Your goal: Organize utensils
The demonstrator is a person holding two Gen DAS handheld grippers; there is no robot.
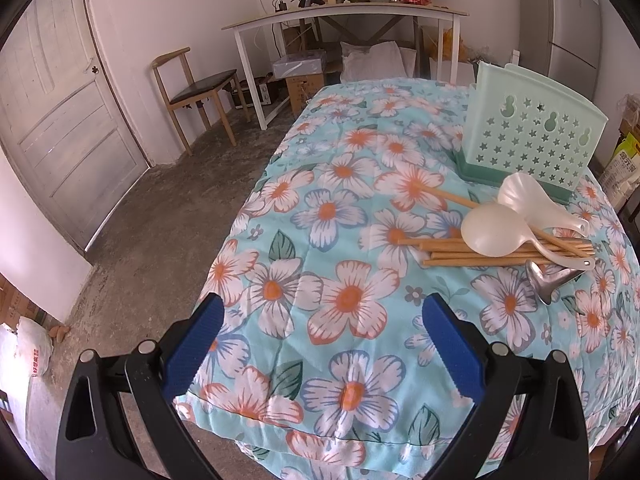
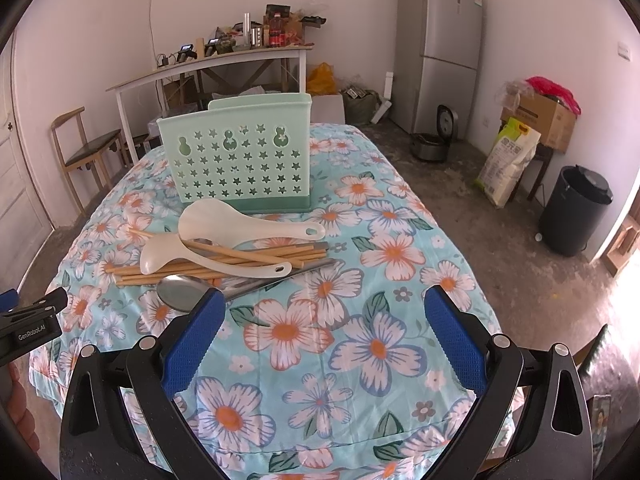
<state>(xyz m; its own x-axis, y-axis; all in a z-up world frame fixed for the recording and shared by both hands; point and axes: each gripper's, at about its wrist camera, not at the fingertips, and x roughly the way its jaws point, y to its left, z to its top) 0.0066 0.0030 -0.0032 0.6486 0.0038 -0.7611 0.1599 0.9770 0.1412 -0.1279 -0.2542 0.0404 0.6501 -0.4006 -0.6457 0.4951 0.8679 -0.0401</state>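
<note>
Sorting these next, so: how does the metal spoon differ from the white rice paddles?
The metal spoon is shiny grey steel; the two white rice paddles are matte plastic. The spoon lies nearest the grippers on the cloth; the paddles rest atop the chopsticks. All lie outside the green holder.

Metal spoon (image 2: 182,293) bowl partly behind blue pad, chopsticks (image 2: 208,266) partly under rice paddles (image 2: 240,224), holder (image 2: 236,160) interior unseen

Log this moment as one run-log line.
phase: pre-grasp | left gripper: open, empty | right gripper: open, empty | utensil pile: on cloth, before green holder | holder contents: not visible
</note>
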